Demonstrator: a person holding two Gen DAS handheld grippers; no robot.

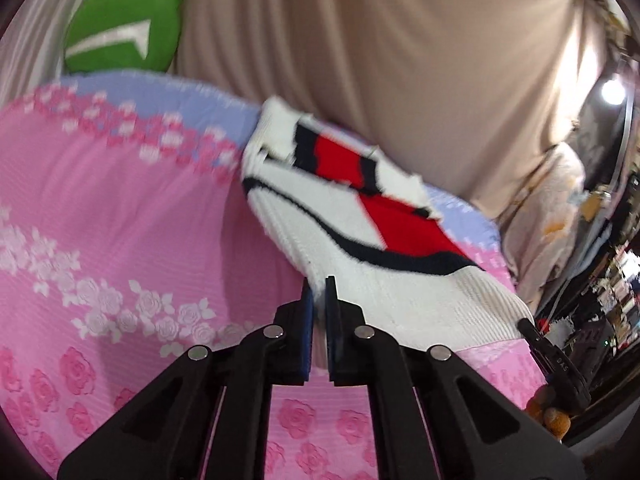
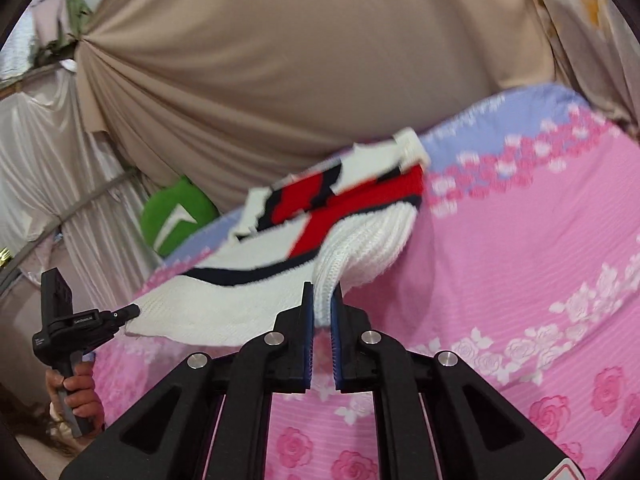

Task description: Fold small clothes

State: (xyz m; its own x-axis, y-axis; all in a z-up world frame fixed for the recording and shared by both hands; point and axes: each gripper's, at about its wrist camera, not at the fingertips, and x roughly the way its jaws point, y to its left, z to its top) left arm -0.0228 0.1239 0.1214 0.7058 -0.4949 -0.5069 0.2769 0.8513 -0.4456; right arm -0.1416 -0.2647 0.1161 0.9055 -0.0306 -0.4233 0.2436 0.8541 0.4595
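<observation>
Two grippers, one knitted sweater (image 1: 360, 220), white with red blocks and dark stripes. Sweater: lifted above the pink flowered bedspread (image 1: 100, 220), stretched between both grippers, its far end draped back toward the bedspread's lilac border. Left gripper (image 1: 319, 292): jaws clamped tight on a white ribbed edge. Right gripper (image 2: 322, 300): jaws pinched on a bunched white ribbed fold. Green cushion (image 2: 176, 216): beyond the bedspread's far edge, against a beige curtain (image 2: 280, 80). Person's hand (image 2: 78, 394): left of the bedspread, gripping the left gripper's handle.
</observation>
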